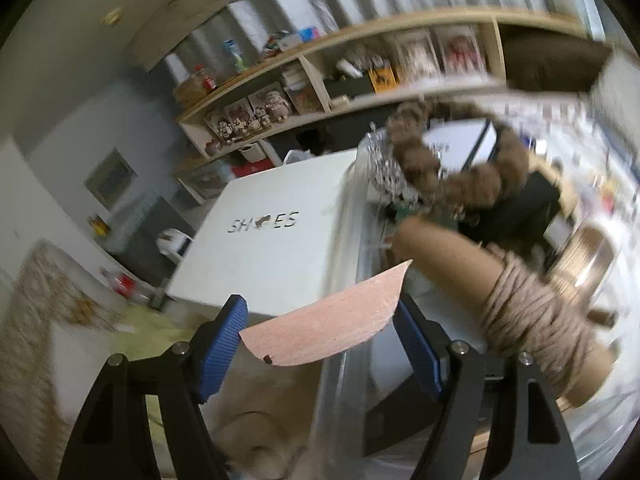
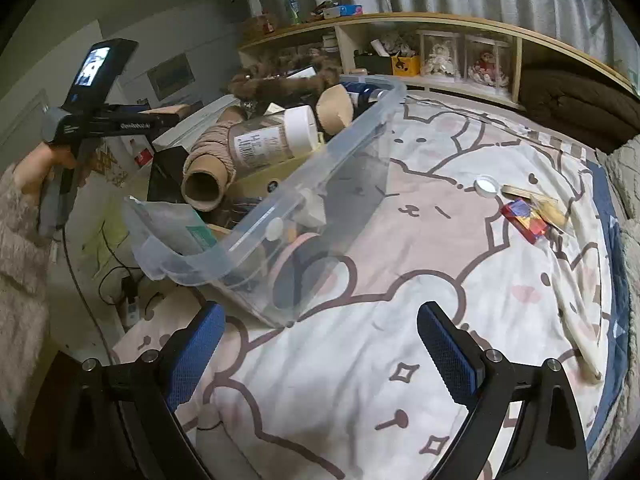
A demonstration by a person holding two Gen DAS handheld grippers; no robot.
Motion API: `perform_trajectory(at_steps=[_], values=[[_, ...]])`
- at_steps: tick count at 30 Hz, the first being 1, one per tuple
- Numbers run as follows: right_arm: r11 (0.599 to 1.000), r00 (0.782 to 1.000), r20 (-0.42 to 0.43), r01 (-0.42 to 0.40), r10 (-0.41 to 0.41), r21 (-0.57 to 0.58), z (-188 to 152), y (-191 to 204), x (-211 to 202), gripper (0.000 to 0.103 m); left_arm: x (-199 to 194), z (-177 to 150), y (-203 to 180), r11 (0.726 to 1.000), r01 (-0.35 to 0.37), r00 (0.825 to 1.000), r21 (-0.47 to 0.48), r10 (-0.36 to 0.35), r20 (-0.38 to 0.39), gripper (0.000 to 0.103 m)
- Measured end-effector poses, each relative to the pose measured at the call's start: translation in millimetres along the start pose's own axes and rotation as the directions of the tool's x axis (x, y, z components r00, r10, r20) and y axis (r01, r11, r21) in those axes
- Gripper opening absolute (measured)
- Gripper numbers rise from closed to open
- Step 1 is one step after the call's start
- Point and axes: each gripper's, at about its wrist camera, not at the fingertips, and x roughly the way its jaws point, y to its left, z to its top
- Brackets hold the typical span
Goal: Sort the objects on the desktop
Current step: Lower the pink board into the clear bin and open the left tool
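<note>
Pink card [image 1: 324, 322] is sitting clamped in my left gripper [image 1: 320, 344] beside the clear bin [image 2: 280, 208]; it could slip floorward. My right gripper [image 2: 320, 352] is hanging apart, empty.

The clear bin [image 1: 344, 240] is seen close and tilted from its left end; from its near right the bin [image 2: 280, 208] is viewed downward, shared by both

L gripper [image 1: 320, 344] jaws clamped on something pink; R gripper [image 2: 320, 356] jaws wide apart, nothing between, angled down.
</note>
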Motion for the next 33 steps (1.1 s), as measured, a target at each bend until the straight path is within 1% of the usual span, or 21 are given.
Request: perform_trajectory(at_steps=[3, 5, 7, 10, 14, 16, 18, 19, 21, 22, 23, 27, 33], values=[[1.000, 1.000, 0.010, -0.012, 0.011, 0.021, -4, -9, -4, 0.097, 11, 4, -18, 0.989, -0.049, 0.996, 0.137, 0.058, -0.064, 0.075], [1.000, 1.000, 0.016, -0.013, 0.012, 0.027, -5, -15, -6, 0.097, 19, 6, -29, 0.969, -0.100, 0.989, 0.226, 0.123, -0.087, 0.075], [1.000, 1.000, 0.022, -0.002, 0.002, 0.024, -6, -19, -7, 0.097, 24, 9, -36, 0.954, -0.122, 0.982, 0.275, 0.156, -0.104, 0.075], [1.000, 0.999, 0.032, 0.004, -0.005, 0.028, -7, -27, -10, 0.097, 34, 13, -45, 0.938, -0.109, 0.975, 0.329, 0.165, -0.148, 0.075], [0.999, 0.999, 0.040, 0.000, -0.001, 0.036, -8, -35, -13, 0.097, 49, 18, -59, 0.908, -0.109, 0.959, 0.404, 0.203, -0.198, 0.075], [0.999, 0.999, 0.040, -0.004, 0.002, 0.038, -9, -38, -13, 0.097, 55, 21, -66, 0.893, -0.101, 0.950, 0.438, 0.218, -0.225, 0.075], [0.999, 0.999, 0.040, -0.008, 0.007, 0.039, -10, -41, -13, 0.097, 58, 22, -69, 0.881, -0.089, 0.944, 0.465, 0.223, -0.243, 0.076], [0.999, 0.999, 0.039, -0.010, 0.009, 0.041, -10, -42, -12, 0.097, 59, 23, -70, 0.875, -0.088, 0.941, 0.477, 0.230, -0.248, 0.078], [0.999, 0.999, 0.039, -0.016, 0.014, 0.047, -10, -45, -12, 0.097, 58, 24, -70, 0.856, -0.116, 0.938, 0.503, 0.261, -0.228, 0.095], [0.998, 0.999, 0.039, -0.019, 0.017, 0.052, -11, -46, -12, 0.097, 56, 24, -68, 0.850, -0.128, 0.939, 0.510, 0.269, -0.213, 0.097], [0.998, 0.999, 0.040, -0.022, 0.020, 0.057, -11, -48, -12, 0.097, 52, 25, -66, 0.851, -0.130, 0.942, 0.508, 0.265, -0.204, 0.098], [0.997, 0.999, 0.042, -0.032, 0.029, 0.076, -11, -53, -13, 0.097, 39, 25, -55, 0.880, -0.095, 0.957, 0.465, 0.209, -0.201, 0.098], [0.995, 0.999, 0.046, -0.033, 0.029, 0.089, -12, -56, -14, 0.097, 15, 22, -40, 0.936, -0.014, 0.979, 0.352, 0.084, -0.185, 0.098]])
